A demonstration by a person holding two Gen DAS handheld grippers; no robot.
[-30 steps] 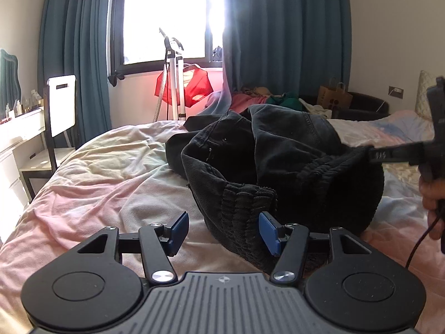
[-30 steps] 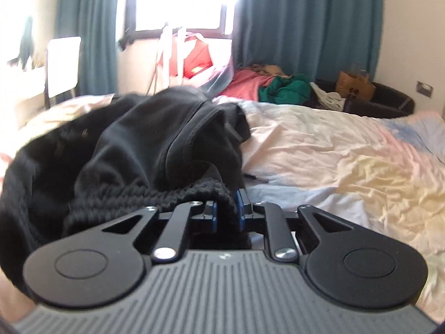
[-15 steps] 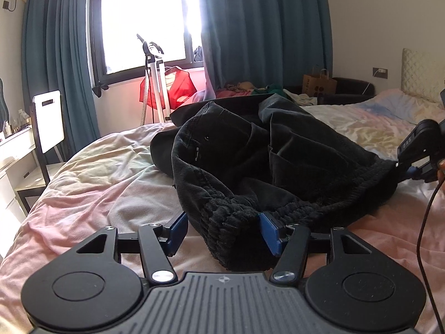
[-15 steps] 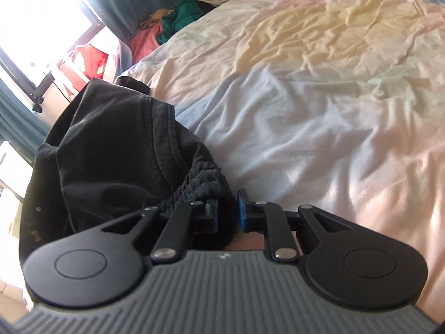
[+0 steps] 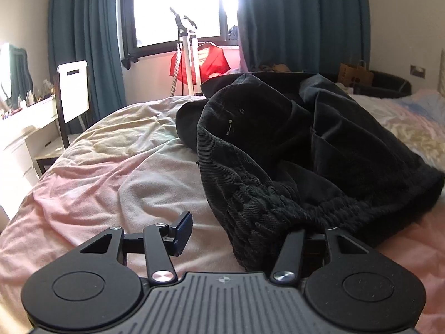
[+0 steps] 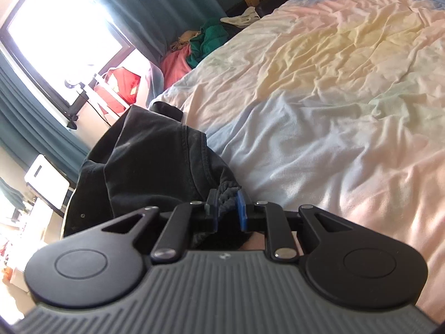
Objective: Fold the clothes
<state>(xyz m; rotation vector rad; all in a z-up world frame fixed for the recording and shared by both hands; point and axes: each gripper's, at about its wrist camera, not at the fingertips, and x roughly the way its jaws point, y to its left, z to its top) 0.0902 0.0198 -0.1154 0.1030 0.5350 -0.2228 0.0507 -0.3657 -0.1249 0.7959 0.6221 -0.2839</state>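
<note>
A black corduroy garment [image 5: 278,144] with an elastic waistband lies bunched on the bed. My left gripper [image 5: 246,231] is open at its near edge. The left blue pad [image 5: 182,229] is bare over the sheet, while the waistband [image 5: 272,208] drapes over and hides the right finger. In the right wrist view, the same garment [image 6: 150,156] sits to the left. My right gripper [image 6: 227,210] is shut on a bunched end of its waistband [image 6: 226,194], low over the bed.
The bed's pastel sheet [image 6: 319,97] stretches wide to the right, wrinkled. A white chair [image 5: 73,90] and desk [image 5: 25,128] stand left of the bed. Beyond the bed are a stand with a red bag [image 5: 203,61], a clothes pile [image 6: 194,47] and a paper bag [image 5: 354,73].
My left gripper has moved in under the waistband, which now covers its right finger. The right gripper has left the left wrist view and keeps its hold.
</note>
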